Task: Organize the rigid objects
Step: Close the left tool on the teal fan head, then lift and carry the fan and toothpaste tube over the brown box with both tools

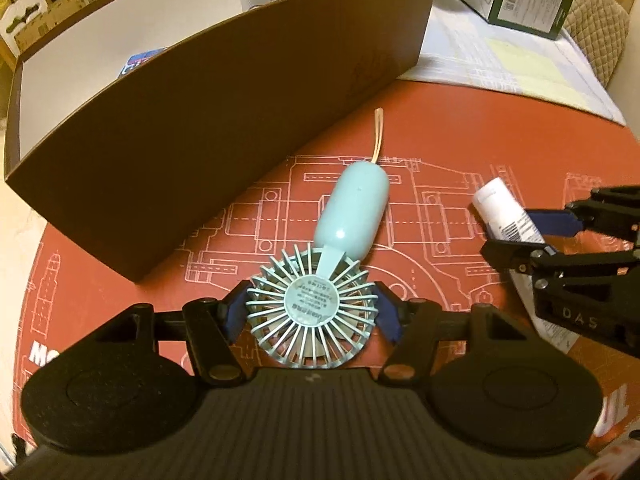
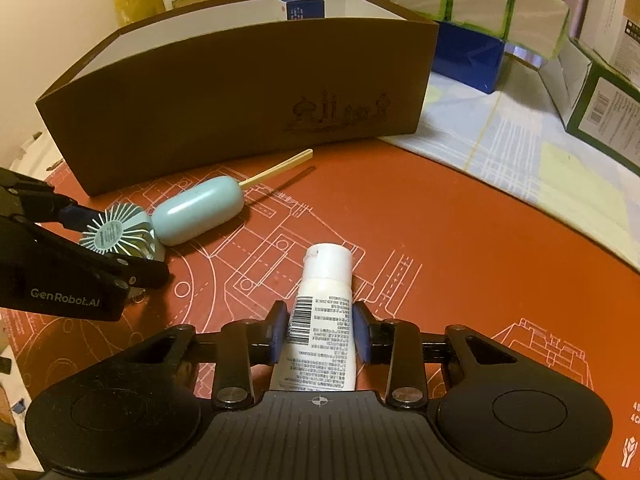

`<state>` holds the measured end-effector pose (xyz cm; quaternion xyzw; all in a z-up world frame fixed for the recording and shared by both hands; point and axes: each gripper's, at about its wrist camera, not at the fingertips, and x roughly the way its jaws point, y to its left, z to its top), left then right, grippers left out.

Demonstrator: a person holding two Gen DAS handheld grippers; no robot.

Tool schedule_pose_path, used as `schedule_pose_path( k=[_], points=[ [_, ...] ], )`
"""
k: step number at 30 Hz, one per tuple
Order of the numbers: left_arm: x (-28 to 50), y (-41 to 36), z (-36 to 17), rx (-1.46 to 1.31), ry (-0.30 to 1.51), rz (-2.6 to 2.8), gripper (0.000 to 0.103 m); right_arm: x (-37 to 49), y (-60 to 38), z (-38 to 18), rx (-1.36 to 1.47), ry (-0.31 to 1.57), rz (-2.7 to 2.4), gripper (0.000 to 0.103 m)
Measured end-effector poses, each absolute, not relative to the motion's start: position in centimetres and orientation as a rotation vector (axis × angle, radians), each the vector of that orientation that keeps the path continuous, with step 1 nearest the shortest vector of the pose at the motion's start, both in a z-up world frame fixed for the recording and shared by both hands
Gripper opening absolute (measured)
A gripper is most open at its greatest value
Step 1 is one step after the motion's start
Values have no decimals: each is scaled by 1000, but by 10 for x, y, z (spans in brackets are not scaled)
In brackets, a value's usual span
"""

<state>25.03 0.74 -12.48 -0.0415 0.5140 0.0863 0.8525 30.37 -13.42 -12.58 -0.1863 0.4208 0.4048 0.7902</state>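
Lying on the red mat (image 1: 460,128) just in front of the brown box (image 1: 192,132), the teal handheld fan (image 1: 320,280) has its round grille between the blue pads of the left gripper (image 1: 310,310), jaws about half open and closed on the grille's rim; to the fan's right, the right gripper (image 2: 320,330) pinches a white tube (image 2: 322,312), cap toward the box.

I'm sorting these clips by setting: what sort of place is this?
Probably a home room, on a cluttered table: a red printed mat, a checked cloth, stacked product cartons, and a brown cardboard box for household odds and ends.
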Motion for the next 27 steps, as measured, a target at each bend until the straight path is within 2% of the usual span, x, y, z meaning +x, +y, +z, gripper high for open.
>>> schedule_pose_path(
  k=[10, 27],
  points=[
    [242, 4, -96, -120, 1017, 160, 60, 302, -149, -106, -337, 874, 886, 30],
    [227, 20, -20, -161, 869, 201, 60, 299, -133, -35, -228, 772, 1011, 30]
  ],
)
